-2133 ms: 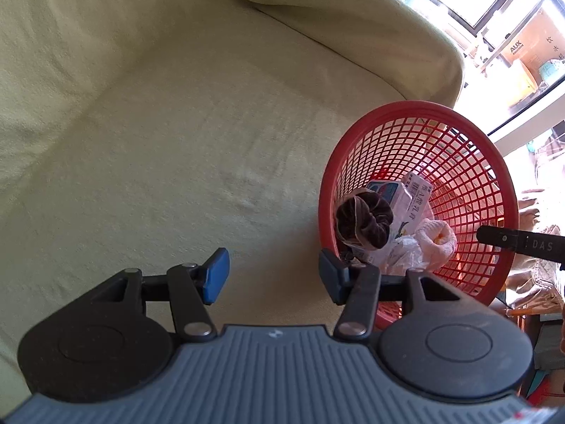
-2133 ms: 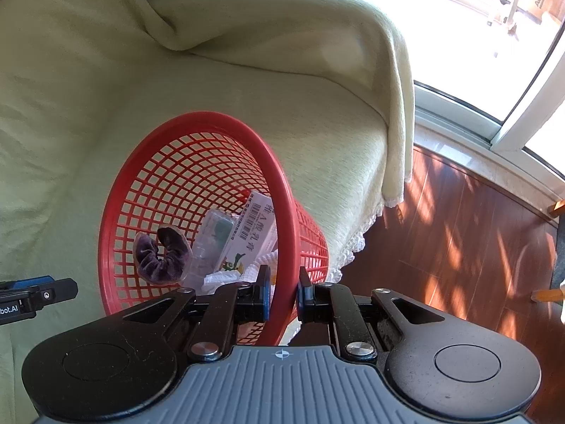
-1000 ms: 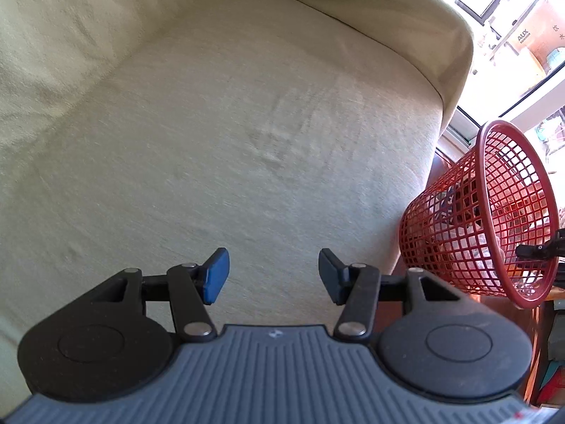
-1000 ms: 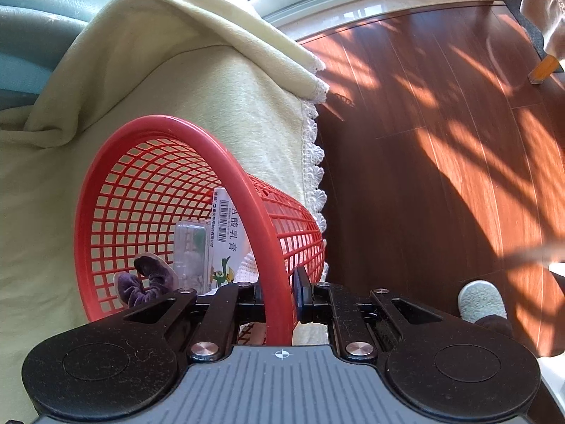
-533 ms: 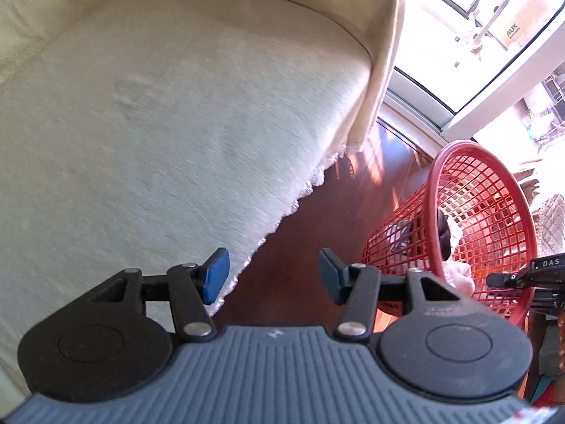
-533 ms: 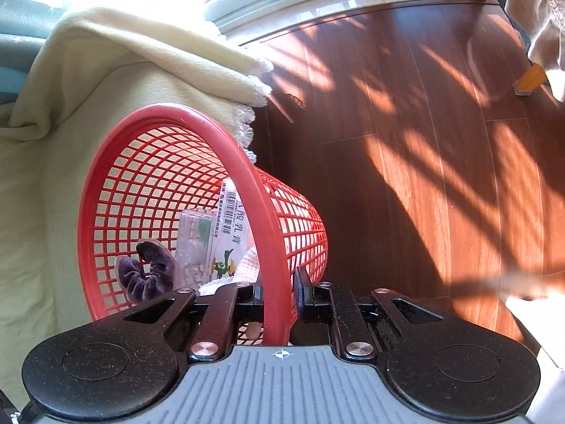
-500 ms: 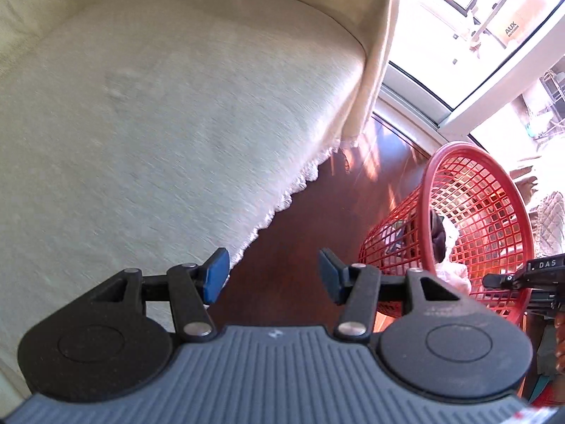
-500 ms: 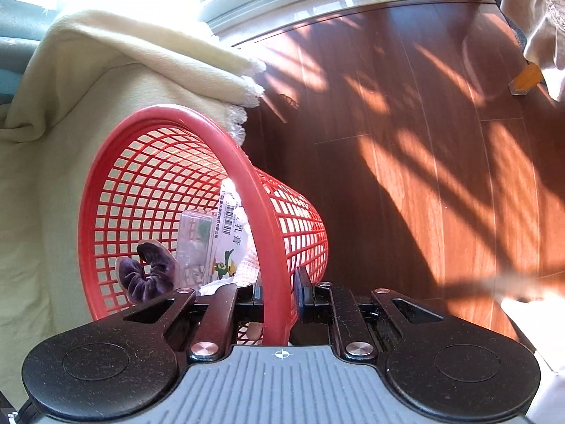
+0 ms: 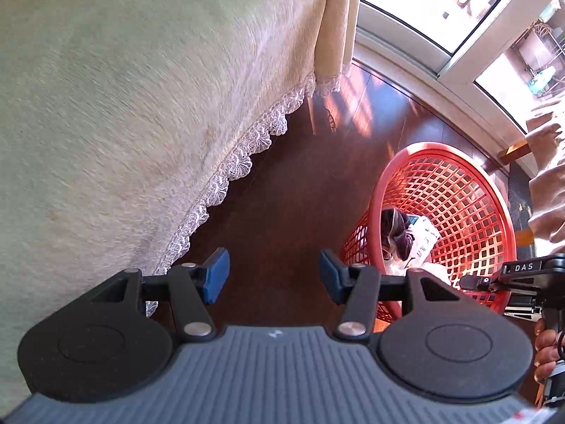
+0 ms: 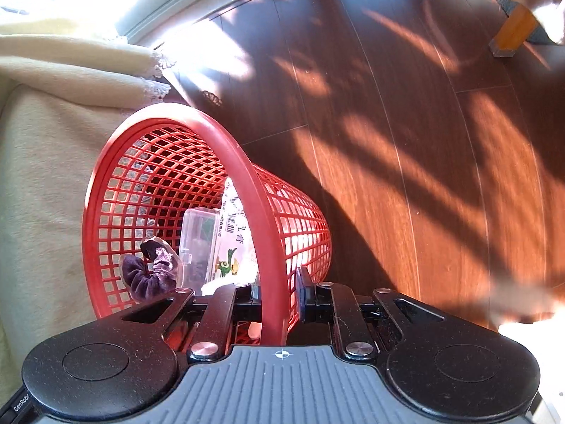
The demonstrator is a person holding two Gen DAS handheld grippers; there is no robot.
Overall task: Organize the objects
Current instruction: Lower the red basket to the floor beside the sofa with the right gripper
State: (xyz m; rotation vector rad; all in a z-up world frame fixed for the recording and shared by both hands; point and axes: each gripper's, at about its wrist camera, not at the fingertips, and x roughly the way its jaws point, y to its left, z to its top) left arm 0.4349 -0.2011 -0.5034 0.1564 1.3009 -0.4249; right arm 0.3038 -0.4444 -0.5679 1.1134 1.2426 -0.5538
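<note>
A red mesh basket [image 10: 219,130] hangs tilted beside the sofa, low over the wooden floor [image 10: 406,141]. My right gripper [image 10: 279,296] is shut on its near rim, one finger inside and one outside. Inside lie a purple scrunchie [image 10: 148,275], a clear plastic box [image 10: 197,243], a white carton with a green figure [image 10: 229,247] and some white cloth. In the left wrist view the basket [image 9: 459,212] is at the right. My left gripper [image 9: 273,277] stands open over the floor, nothing between its fingers, left of the basket.
A cream sofa cover [image 9: 123,106] with a lace hem [image 9: 226,176] fills the left. A window frame [image 9: 423,46] runs along the back. A wooden furniture leg [image 10: 508,35] stands at the far right. A person's hand [image 9: 545,353] holds the right gripper's handle.
Both grippers have come down off the sofa seat toward the floor. The basket went with the right gripper, from the seat's edge to beside the sofa.
</note>
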